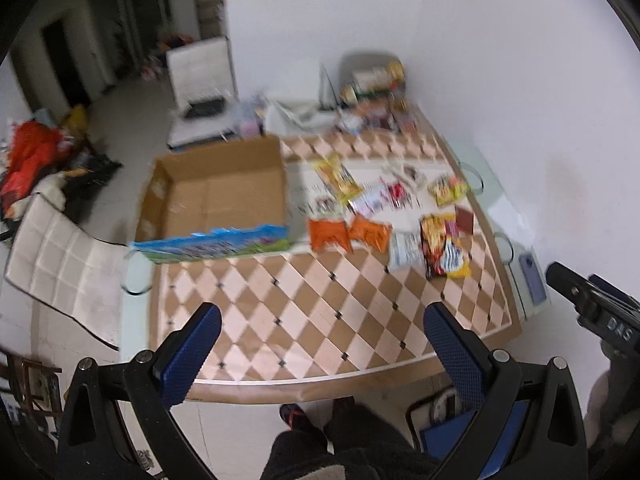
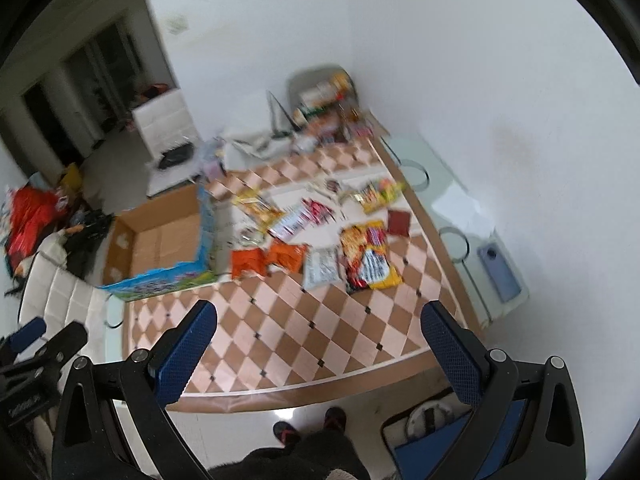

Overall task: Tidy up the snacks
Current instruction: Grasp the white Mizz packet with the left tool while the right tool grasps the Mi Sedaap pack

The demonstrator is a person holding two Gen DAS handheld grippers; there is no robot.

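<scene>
My left gripper (image 1: 322,354) is wide open and holds nothing. My right gripper (image 2: 318,350) is wide open too, with nothing in it. Both hang over the near edge of the counter (image 1: 304,312), which has a smooth top with pink and brown diamond shapes.

A bit farther on lie the snacks. Two orange packets (image 1: 348,234) sit side by side, next to a white packet (image 1: 404,250) and a big red and yellow bag (image 2: 370,258). They look thin, crinkly and shiny. Behind them is a yellow packet (image 1: 338,178) and more small ones, too blurry to name.

Left of the snacks is the cardboard box (image 1: 216,196), open on top and bare inside, with stiff brown walls and a bright blue picture on its near side.

I think I should start with the nearest orange packet. I should pinch it by a flat edge, gently, so it does not slip or crush, then lay it flat in the box.
</scene>
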